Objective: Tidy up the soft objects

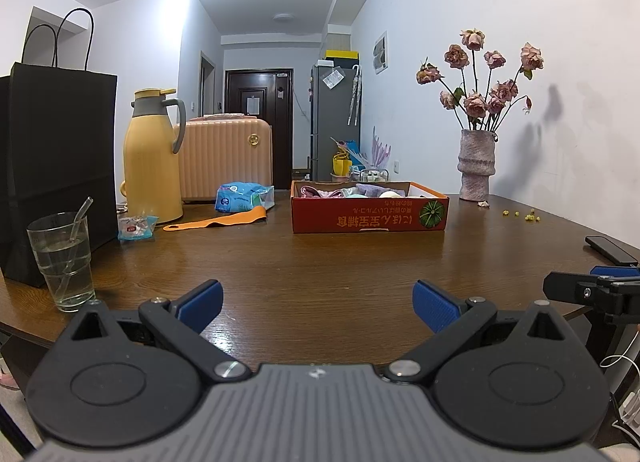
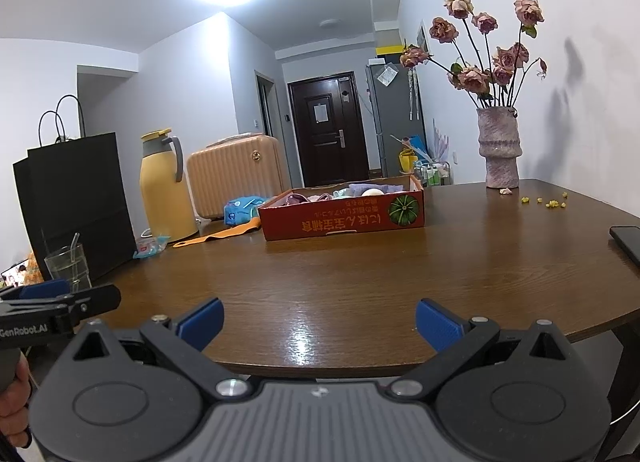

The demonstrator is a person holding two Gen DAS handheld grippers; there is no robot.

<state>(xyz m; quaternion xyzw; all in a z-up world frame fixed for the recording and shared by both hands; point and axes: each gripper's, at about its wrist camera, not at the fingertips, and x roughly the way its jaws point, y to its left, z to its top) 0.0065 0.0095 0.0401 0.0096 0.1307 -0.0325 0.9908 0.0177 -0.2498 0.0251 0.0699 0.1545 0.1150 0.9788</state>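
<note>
Both grippers, L [image 1: 318, 304] & R [image 2: 319, 322], fingers apart, soft items in box [image 1: 370, 213]

The left gripper [image 1: 318, 308] is hovering wide open above the counter [image 1: 320, 262], facing the box [image 1: 370, 211] holding soft items [image 1: 352, 191].

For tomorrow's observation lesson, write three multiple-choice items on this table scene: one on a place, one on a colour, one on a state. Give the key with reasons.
1. Where does the vase of dried roses stand?
A. beside the black paper bag
B. at the far right of the table, near the wall
C. inside the box

2. What colour is the thermos jug?
A. yellow
B. green
C. white

3. How is the left gripper?
A. shut on cloth
B. shut, empty
C. open, empty

Key: B, it stands by the wall; A, its body is yellow; C, its blue pads sit apart over bare wood.
</note>
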